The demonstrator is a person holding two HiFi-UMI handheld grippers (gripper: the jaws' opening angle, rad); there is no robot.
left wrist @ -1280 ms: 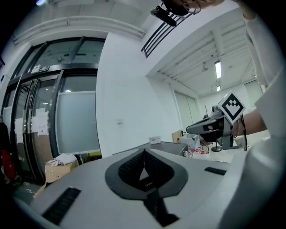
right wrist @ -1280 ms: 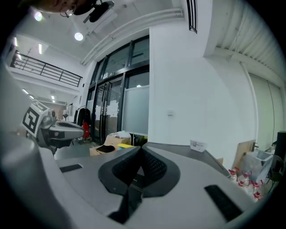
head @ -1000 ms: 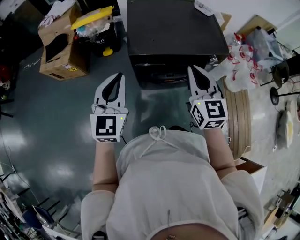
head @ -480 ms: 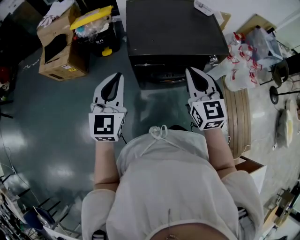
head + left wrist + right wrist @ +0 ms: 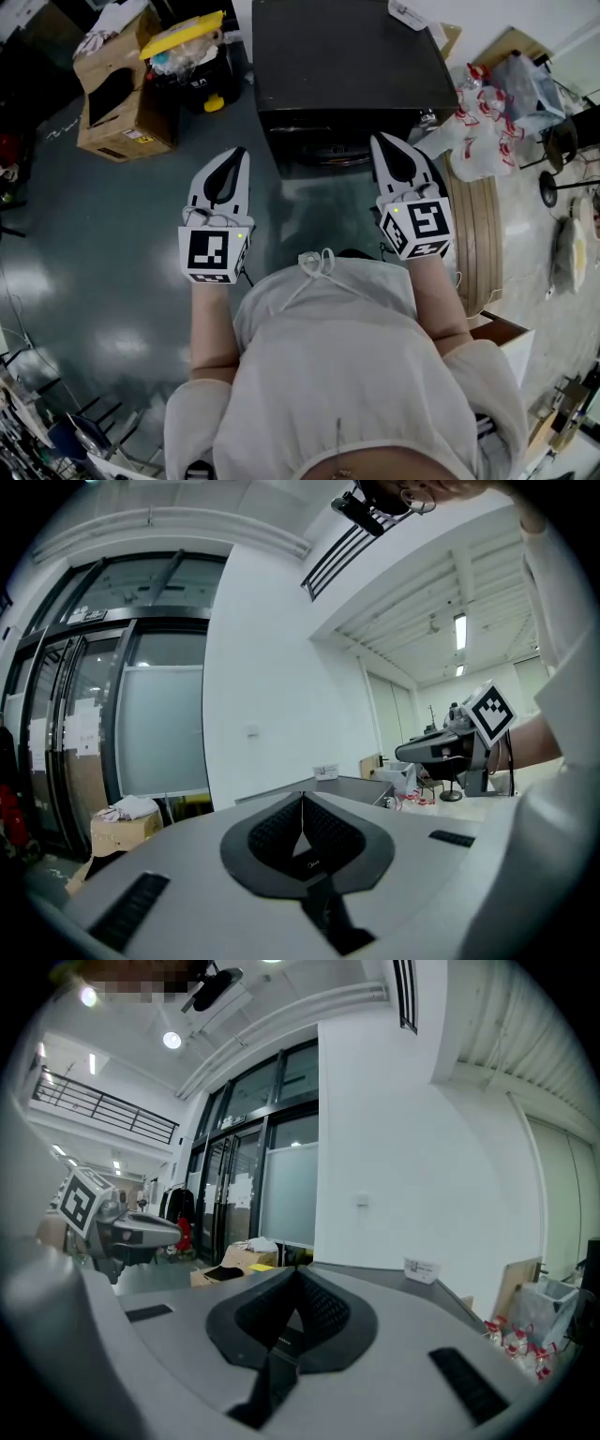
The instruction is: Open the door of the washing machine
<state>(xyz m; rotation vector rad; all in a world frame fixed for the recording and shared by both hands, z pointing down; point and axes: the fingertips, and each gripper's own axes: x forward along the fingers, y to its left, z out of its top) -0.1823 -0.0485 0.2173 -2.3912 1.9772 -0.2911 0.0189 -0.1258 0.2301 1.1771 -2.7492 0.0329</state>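
The washing machine (image 5: 347, 56) is a dark box seen from above, straight ahead of me. Only a steep strip of its front (image 5: 323, 155) shows, and the door itself cannot be made out. My left gripper (image 5: 241, 152) hovers shut and empty just left of the front's left corner, apart from it. My right gripper (image 5: 379, 141) is shut too, holds nothing, and points at the right part of the front. In the left gripper view the jaws (image 5: 302, 801) meet, with the machine's top (image 5: 361, 785) beyond. The right gripper view shows the same closed jaws (image 5: 298, 1275).
A cardboard box (image 5: 117, 103) and a yellow-lidded bin (image 5: 187, 37) stand on the floor to the left of the machine. Plastic bags with bottles (image 5: 483, 131) and a round wooden disc (image 5: 478, 234) lie to the right. A small white item (image 5: 408, 14) rests on the machine's top.
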